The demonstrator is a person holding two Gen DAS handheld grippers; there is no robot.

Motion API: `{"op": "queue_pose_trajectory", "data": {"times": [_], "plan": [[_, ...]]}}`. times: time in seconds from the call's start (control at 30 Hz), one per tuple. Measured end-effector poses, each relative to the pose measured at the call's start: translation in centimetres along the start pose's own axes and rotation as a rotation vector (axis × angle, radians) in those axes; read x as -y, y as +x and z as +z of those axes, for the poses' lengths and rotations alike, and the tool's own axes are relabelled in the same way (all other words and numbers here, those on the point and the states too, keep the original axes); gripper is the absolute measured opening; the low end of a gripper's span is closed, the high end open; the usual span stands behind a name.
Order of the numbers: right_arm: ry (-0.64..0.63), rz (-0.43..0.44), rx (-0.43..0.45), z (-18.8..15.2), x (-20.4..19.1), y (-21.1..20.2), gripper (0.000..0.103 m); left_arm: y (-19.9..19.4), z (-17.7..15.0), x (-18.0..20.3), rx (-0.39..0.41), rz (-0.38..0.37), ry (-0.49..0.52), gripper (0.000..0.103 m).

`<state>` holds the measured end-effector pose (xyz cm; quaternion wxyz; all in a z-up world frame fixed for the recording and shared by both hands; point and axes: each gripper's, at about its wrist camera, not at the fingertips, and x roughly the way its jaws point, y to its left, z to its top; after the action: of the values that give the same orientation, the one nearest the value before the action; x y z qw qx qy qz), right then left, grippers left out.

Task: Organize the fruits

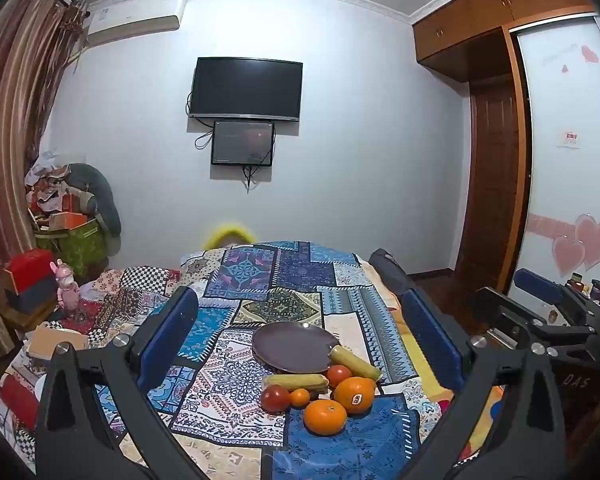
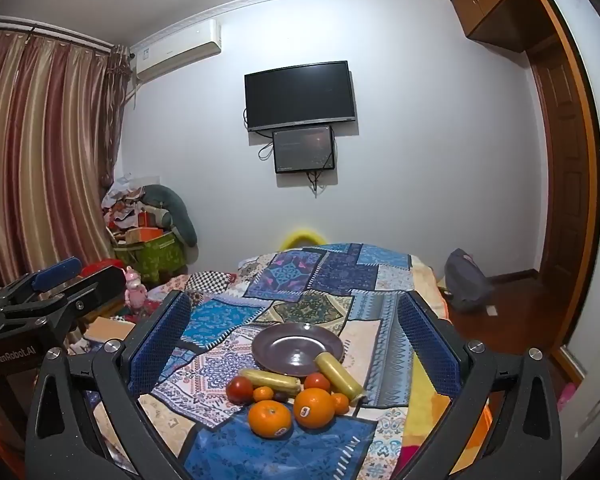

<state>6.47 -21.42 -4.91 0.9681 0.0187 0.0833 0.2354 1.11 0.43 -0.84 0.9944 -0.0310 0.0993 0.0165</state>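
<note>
From the left wrist view, the left gripper (image 1: 300, 332) hangs above the near end of the bed with its blue pads spread as wide as they go and nothing between them, so it holds nothing. The fruit pile (image 1: 320, 392) lies ahead of and below the fingers, slightly toward the right finger, on the patchwork bedspread (image 1: 236, 412). The empty dark plate (image 1: 296, 346) sits just beyond the pile, touching the far pieces. Its place right behind the fruit suggests it is the spot where the fruit should go. The nearest piece is a large orange (image 1: 325, 417), with a stickered orange (image 1: 355, 395) just beside it. The other tool shows at the right edge, well apart from the fruit.

From the right wrist view, the right gripper (image 2: 296, 332) is likewise spread wide and empty. The pile lies ahead between its fingers, slightly nearer the left one. One yellow cob-like piece (image 2: 338, 374) rests with its far end on the plate rim; the other (image 2: 270, 379) lies across, behind a red tomato (image 2: 239, 390). The open jaws suit a first reach, probably for a near orange.
</note>
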Motion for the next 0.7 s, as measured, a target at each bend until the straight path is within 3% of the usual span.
{"op": "queue_pose_trajectory", "data": {"times": [0.7], "plan": [[0.005,0.002,0.007,0.3,-0.16,-0.37,0.103,-0.53,0.16,-0.44,0.003,-0.007,-0.004,0.103]]}}
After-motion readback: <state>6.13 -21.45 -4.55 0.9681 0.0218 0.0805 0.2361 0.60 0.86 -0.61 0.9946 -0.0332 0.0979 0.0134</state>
